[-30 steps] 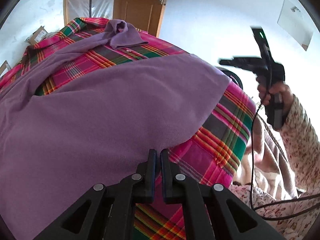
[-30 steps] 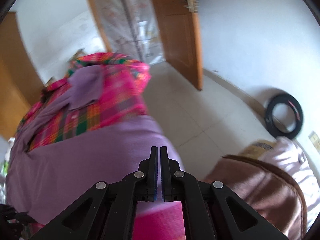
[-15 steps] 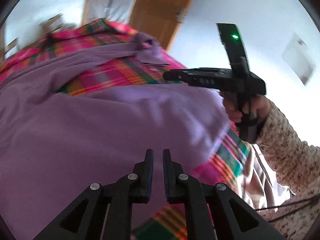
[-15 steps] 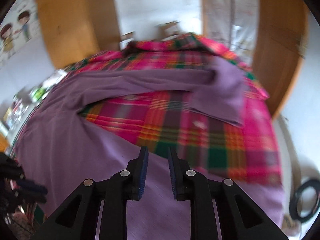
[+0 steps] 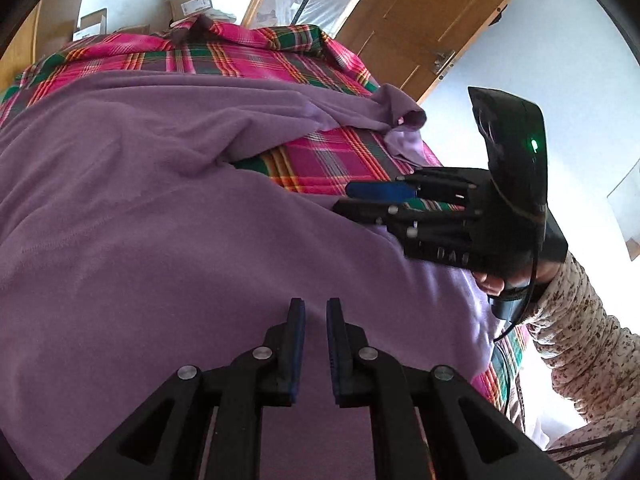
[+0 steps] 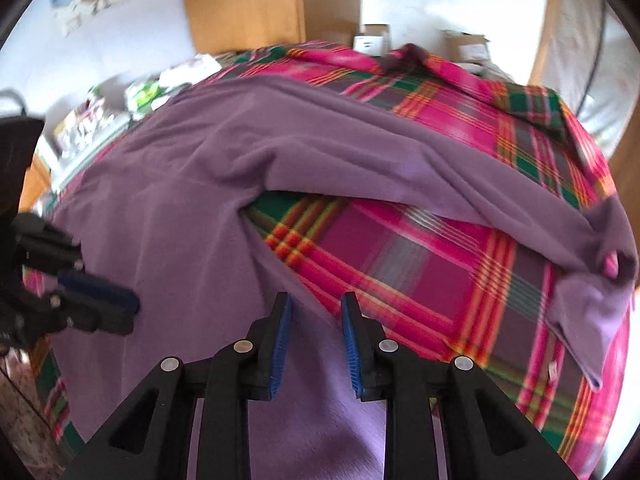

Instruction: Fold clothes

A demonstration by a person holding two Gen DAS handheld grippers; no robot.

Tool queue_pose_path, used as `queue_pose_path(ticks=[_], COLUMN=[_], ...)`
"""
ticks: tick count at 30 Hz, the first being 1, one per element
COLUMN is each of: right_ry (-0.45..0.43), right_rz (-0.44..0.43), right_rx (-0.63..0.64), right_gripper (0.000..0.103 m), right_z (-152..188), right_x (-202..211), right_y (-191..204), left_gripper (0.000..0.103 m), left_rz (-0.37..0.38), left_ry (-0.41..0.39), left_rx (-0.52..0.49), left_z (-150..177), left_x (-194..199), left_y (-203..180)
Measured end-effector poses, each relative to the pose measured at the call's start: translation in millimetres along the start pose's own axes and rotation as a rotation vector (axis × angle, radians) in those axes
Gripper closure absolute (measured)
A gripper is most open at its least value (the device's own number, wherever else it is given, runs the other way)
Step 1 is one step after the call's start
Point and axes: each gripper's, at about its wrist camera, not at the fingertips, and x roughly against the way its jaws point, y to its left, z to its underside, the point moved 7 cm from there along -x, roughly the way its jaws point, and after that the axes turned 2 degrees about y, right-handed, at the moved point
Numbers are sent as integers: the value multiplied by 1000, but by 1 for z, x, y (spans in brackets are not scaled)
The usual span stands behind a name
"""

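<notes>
Garment point(image 5: 168, 240) spreads beneath both tongs, left point(image 5: 315, 308) and right point(image 6: 316, 304), each parted, empty.

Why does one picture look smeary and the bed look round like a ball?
Right wrist view: the plaid bedspread is streaked with motion blur; the purple garment looks soft too. Left wrist view: sharper, its weave shows. In both, the fisheye lens bulges the bed and darkens the corners.

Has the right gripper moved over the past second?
Yes. In the left wrist view the right gripper came in from beyond the bed edge and now sits over the purple garment and plaid sheet.
</notes>
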Motion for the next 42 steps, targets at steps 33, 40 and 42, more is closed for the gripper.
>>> queue_pose_path(ticks=[33,40,42], right_ry=[-43,-98,-119], right_rz=[52,187,242], right_rx=[-178,-344,-419], right_gripper=[89,88,87], right_z=[-17,23,46], right_x=[7,71,96], right_y=[-32,-88,-109], left_gripper=[91,84,84], left_rz=[69,25,25], left_ry=[37,20,12], left_rx=[33,20,12], left_z=[-6,-11,-12], left_x=[-11,-2,3], left_y=[17,14,11])
